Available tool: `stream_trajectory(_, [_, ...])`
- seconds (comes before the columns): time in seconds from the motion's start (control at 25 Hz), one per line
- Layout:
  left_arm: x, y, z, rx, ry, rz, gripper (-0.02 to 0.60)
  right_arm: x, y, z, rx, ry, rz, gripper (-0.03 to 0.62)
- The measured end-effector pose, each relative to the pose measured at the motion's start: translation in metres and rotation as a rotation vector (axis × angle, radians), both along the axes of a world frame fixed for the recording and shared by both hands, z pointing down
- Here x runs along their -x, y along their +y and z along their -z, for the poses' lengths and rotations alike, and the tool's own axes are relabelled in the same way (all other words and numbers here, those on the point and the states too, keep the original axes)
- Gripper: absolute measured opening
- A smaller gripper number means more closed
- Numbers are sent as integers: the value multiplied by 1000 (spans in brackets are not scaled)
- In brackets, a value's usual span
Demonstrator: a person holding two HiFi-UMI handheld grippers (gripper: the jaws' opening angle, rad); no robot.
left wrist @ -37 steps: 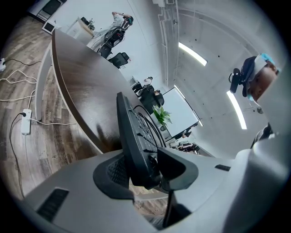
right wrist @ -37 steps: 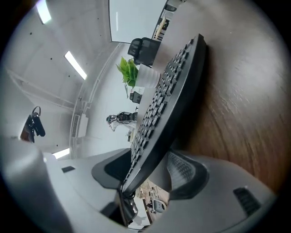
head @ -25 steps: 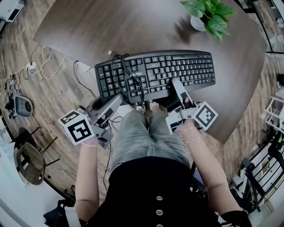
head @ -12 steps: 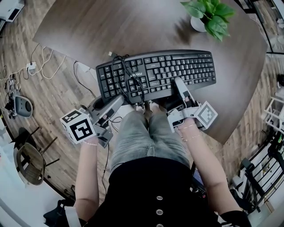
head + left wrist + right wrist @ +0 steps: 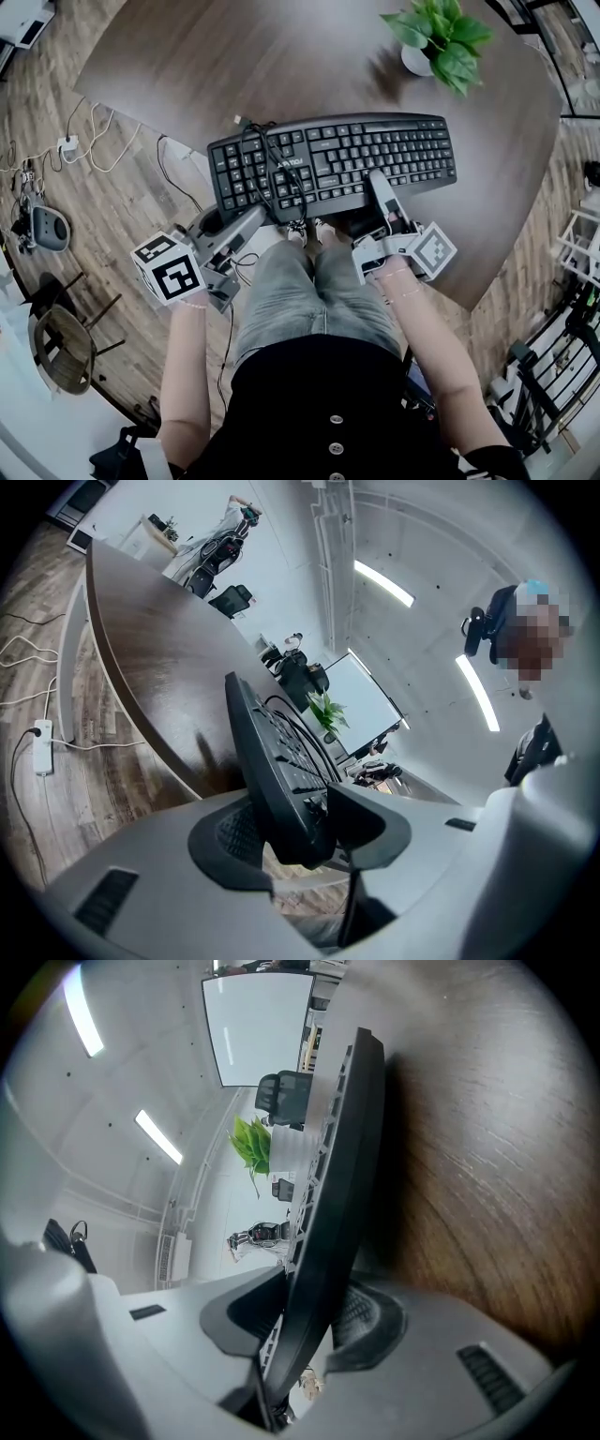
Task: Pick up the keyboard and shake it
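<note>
Dark brown table (image 5: 281, 56), rounded edges, is standing on a wood-plank floor (image 5: 122, 202). A potted plant (image 5: 439, 36) is sitting near the table's far right edge. A keyboard (image 5: 375, 155) is hanging over the near edge; can't tell whether it is touching the top. Off the table's left edge, a white plug block (image 5: 66, 143) and loose white cables (image 5: 98, 141) are trailing over the floor. A round grey device (image 5: 43, 227) is sitting further left.

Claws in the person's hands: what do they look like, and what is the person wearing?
The left claw and right claw are grey plastic with dark ribbed pads; each carries a white cube with black square markers. The person wears a black buttoned top.
</note>
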State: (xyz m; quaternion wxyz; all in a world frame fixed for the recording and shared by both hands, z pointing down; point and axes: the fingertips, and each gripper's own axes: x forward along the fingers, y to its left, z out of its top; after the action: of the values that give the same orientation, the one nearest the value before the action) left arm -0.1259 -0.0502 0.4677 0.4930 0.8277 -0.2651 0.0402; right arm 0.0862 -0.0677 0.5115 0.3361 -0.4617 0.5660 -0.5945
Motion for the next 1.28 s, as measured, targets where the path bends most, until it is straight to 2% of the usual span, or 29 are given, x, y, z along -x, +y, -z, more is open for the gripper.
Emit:
stream_trajectory(0.2, [-3, -3, 7, -39, 9, -14, 196, -4, -1, 10, -50, 11, -13, 129])
stream_trajectory(0.84, [-12, -16, 56, -198, 92, -16, 196, -15, -18, 97, -341, 128, 7, 124])
stream_trajectory(1.04, [-15, -28, 83, -280, 130, -16, 196, -16, -32, 141, -466, 170, 33, 123])
stream_trajectory(1.28, [-23, -46, 116, -382, 164, -1, 196, -24, -49, 179, -556, 189, 36, 121])
